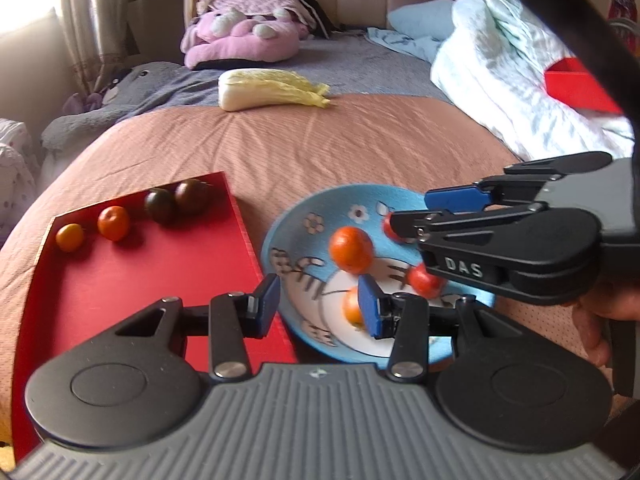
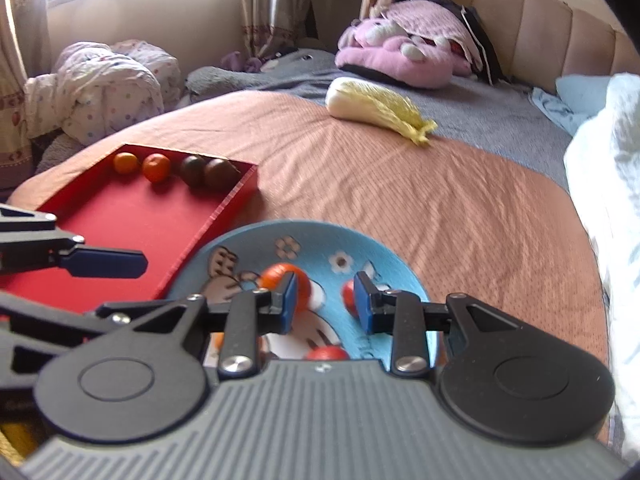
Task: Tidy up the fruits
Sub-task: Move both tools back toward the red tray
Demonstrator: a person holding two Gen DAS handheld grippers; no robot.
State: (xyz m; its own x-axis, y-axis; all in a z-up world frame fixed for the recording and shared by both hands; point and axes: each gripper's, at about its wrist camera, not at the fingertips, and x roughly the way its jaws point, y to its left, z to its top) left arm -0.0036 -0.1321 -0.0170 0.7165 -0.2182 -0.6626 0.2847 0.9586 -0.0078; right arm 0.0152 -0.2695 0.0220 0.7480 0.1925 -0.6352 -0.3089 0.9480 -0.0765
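Left wrist view showed, at its far left, a red tray (image 1: 132, 280) lying on the peach bedspread (image 1: 320, 140), with four small fruits lined along its far wall: a yellow-orange one (image 1: 69, 237), an orange one (image 1: 113, 223) and two dark tomatoes (image 1: 160, 206) touching each other. Just right of the tray sat a blue cartoon plate (image 1: 296, 220) holding four more: a large orange fruit (image 1: 351, 249), a smaller orange one (image 1: 352, 309) half hidden behind a blue pad, and two red tomatoes (image 1: 424, 280). The left gripper (image 1: 320, 306) hovered with its jaws apart and empty over the gap between tray edge and plate. Further right, the right gripper (image 1: 414, 212) reached in over the plate's far side, its fingers likewise spread and holding nothing; the right wrist view confirmed this, one pad beside the large orange fruit and the other beside a red tomato (image 2: 349, 294). A napa cabbage (image 1: 272, 89) lay well back on the bed.

The step in hand appeared to be picking the next fruit off the plate for the tray's row. Doing it well probably meant straddling one fruit only, closing gently so the skin was not crushed, and keeping the two grippers from crowding each other above the plate. Round fruit would likely roll if nudged.
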